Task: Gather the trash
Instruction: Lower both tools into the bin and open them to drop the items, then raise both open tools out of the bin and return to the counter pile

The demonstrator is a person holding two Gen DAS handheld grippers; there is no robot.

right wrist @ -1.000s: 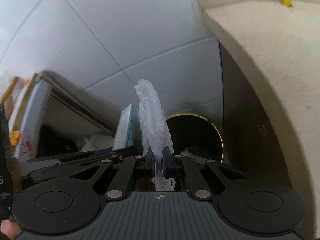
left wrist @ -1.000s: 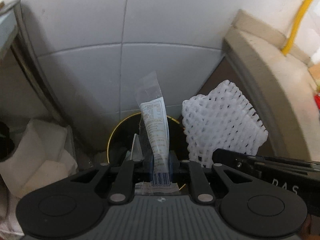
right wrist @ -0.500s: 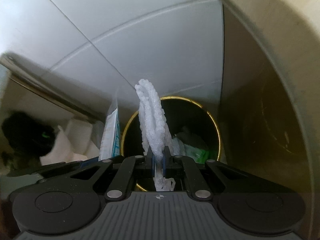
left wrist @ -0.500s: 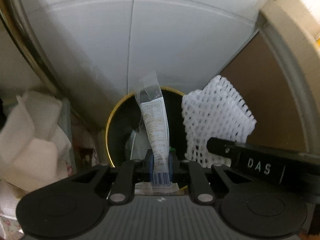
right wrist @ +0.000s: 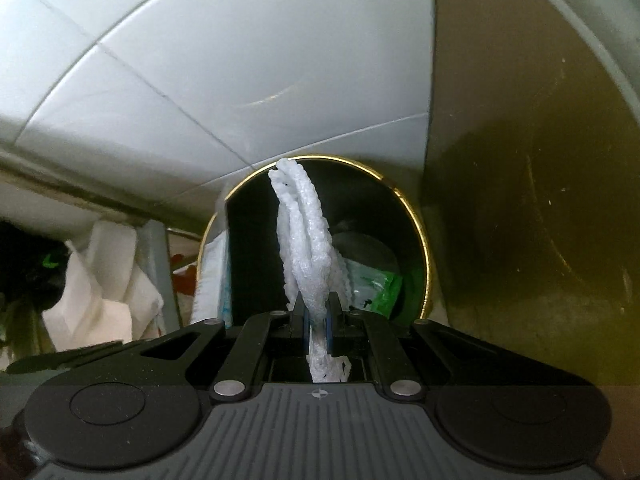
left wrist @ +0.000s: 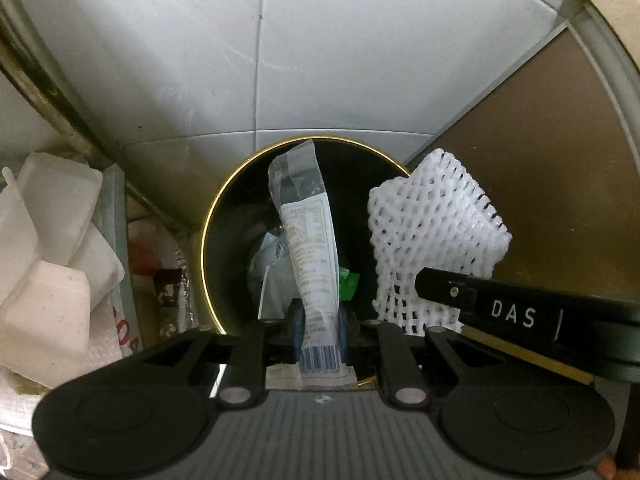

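My left gripper [left wrist: 319, 330] is shut on a clear plastic wrapper [left wrist: 310, 236] with a printed label and barcode, held upright over the mouth of a black trash bin with a gold rim [left wrist: 208, 216]. My right gripper [right wrist: 317, 320] is shut on a white foam fruit net [right wrist: 306, 248], also held over the same bin [right wrist: 426, 248]. The net shows in the left wrist view [left wrist: 432, 236] beside the wrapper, and the wrapper's edge shows in the right wrist view [right wrist: 218, 276]. Green and white trash [right wrist: 374, 284] lies inside the bin.
The bin stands on a white tiled floor [left wrist: 320, 60]. A brown cabinet side [left wrist: 560, 160] rises close on the right. White foam blocks [left wrist: 52, 264] and other clutter are piled on the left beside a metal frame [left wrist: 36, 88].
Both grippers have moved down and closer to the bin, which now looks larger and sits directly under the wrapper and the net. Both grips are unchanged.
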